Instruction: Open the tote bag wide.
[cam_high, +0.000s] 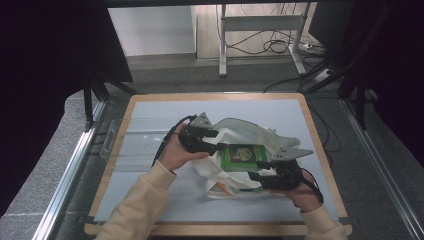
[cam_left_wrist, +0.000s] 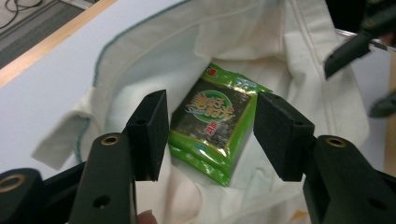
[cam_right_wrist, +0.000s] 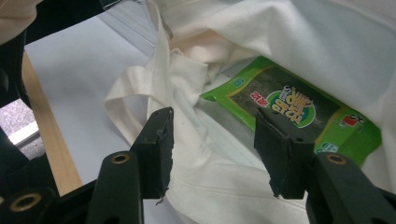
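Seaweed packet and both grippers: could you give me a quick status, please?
Left gripper open, right gripper open. Green seaweed packet lies inside white tote bag. Nothing blocking.

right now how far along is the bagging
Done: the green snack packet lies inside the open white tote bag. In hand: nothing; the left claw and right claw stand open over the bag's mouth, gripping neither cloth nor packet. Left: probably just drawing the claws away.
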